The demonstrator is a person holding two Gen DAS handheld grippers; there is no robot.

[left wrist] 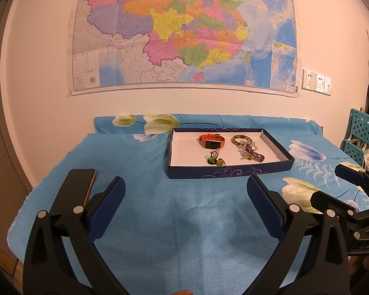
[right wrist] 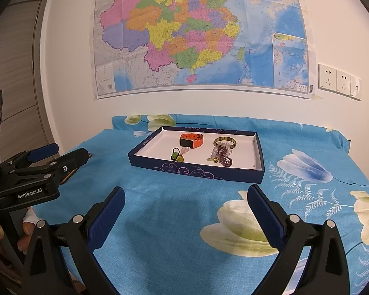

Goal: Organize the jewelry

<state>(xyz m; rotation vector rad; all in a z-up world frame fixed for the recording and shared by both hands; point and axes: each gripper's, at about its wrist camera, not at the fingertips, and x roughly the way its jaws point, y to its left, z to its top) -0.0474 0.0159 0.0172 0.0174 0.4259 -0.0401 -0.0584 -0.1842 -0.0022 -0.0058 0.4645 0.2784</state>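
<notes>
Both grippers sit closest to the lenses: the left gripper [left wrist: 185, 196] and the right gripper [right wrist: 185, 205] each have their blue ribbed pads spread wide with nothing between them, hovering over the blue floral cloth [left wrist: 160, 216] short of the box. Beyond them lies the shallow navy box [left wrist: 230, 170], a rectangular card tray with a white floor and printed swirls on its front wall. Inside it, toward the back wall, sits an orange rubbery watch [left wrist: 212, 141] with a dark glassy face; beside it a smooth greenish bangle [left wrist: 241, 139] touches a knotted heap of purple and clear beads [left wrist: 251, 154]; nearer the front wall lie small green glassy charms [left wrist: 215, 160] on a loop. I judge the tangle the main hazard: pinching one strand could drag the bangle along, and the light box may slide on the soft cloth. A phone-like slab [left wrist: 88, 184] rests left of the box.
</notes>
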